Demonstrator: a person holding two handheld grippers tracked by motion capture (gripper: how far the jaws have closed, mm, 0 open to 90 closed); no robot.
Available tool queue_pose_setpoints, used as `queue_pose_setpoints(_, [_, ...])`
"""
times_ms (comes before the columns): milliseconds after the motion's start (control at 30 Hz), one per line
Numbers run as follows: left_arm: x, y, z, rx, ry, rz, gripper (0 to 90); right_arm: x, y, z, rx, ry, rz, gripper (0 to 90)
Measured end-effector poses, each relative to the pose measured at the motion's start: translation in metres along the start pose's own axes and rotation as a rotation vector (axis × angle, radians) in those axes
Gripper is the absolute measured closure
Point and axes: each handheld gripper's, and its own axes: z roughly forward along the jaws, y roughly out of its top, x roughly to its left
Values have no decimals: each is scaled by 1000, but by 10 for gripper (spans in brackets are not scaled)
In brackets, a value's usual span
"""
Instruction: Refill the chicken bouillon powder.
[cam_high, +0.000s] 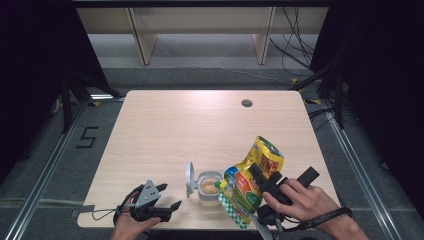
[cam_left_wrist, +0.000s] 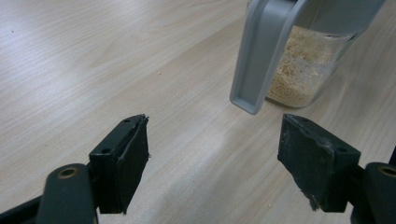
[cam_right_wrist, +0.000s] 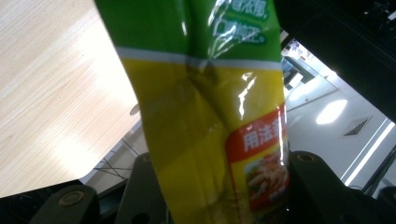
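The seasoning pouch (cam_high: 252, 182) hangs tilted over the near edge of the table (cam_high: 200, 120), toward its near right corner, its lower end dipped to the mouth of the clear jar (cam_high: 209, 189) that stands just beside it on the left. The right gripper (cam_high: 265, 186) is clamped across the pouch's middle; in the right gripper view the yellow-and-green film (cam_right_wrist: 205, 116) passes between the two black jaws, creased where they pinch it. The work in hand looks to be pouring the granules into the jar. To do it well, the pouch's opening should sit squarely over the mouth before the back end is raised — and raised slowly, since a soft bag tends to release its load in a rush. A light shake would likely serve better than a steeper tilt, and the squeeze should stay moderate, so the film does not fold shut on the flow. The pouch is glossy and crumpled, with a red panel of print and a green checked band at its low end. The jar already holds pale crumbs (cam_left_wrist: 294, 70) partway up, and its grey flip lid (cam_left_wrist: 254, 60) stands open on the left side. The left gripper (cam_high: 160, 202) rests near the near left corner with its jaws wide and nothing between them — well placed to steady the jar if it shifts.
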Motion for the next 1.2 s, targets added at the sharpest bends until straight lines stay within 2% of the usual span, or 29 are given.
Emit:
queue_pose_setpoints(200, [0, 0, 0, -8, -2, -4, 241, 1, -2, -1, 6, -2, 7, 649])
queue_pose_setpoints(267, [0, 0, 0, -4, -1, 0, 241, 2, -2, -1, 2, 5, 24, 649])
queue_pose_setpoints(400, [0, 0, 0, -5, -1, -1, 241, 3, -1, -1, -3, -4, 13, 649])
queue_pose_setpoints(433, [0, 0, 0, -4, 0, -1, 241, 5, -1, -2, 6, 4, 44, 650])
queue_pose_setpoints(467, [0, 0, 0, -4, 0, -1, 241, 4, -1, -1, 3, -4, 23, 650])
queue_pose_setpoints(667, [-1, 0, 0, -7, -3, -4, 241, 9, -1, -1, -1, -9, 46, 651])
queue_pose_setpoints(700, [-1, 0, 0, -7, -3, -3, 241, 13, 0, -1, 4, -3, 99, 652])
queue_pose_setpoints(733, [-1, 0, 0, -7, -3, -3, 241, 13, 0, -1, 4, -3, 99, 652])
queue_pose_setpoints(767, [-1, 0, 0, -8, -2, -4, 241, 18, 3, -1, 10, -9, 167, 652])
queue_pose_setpoints(800, [-1, 0, 0, -8, -2, -4, 241, 18, 3, -1, 10, -9, 167, 652])
queue_pose_setpoints(833, [0, 0, -1, -8, -2, -4, 241, 21, 4, 0, 6, -21, 194, 653])
queue_pose_setpoints(867, [-1, 0, -1, -9, 0, -28, 241, 23, 5, 1, 2, -25, 208, 653])
queue_pose_setpoints(1000, [-1, 0, -1, -6, -2, -30, 241, 27, 7, 0, 0, -27, 229, 654])
queue_pose_setpoints(1033, [0, 0, -1, -8, -3, -4, 241, 32, 8, 0, -2, -28, 271, 654])
queue_pose_setpoints(1133, [0, 0, 0, -4, 1, 2, 241, 36, 9, 2, -12, -45, 300, 655])
queue_pose_setpoints(1200, [0, 0, 0, -7, 1, 1, 241, 42, 11, 4, -23, -55, 358, 656])
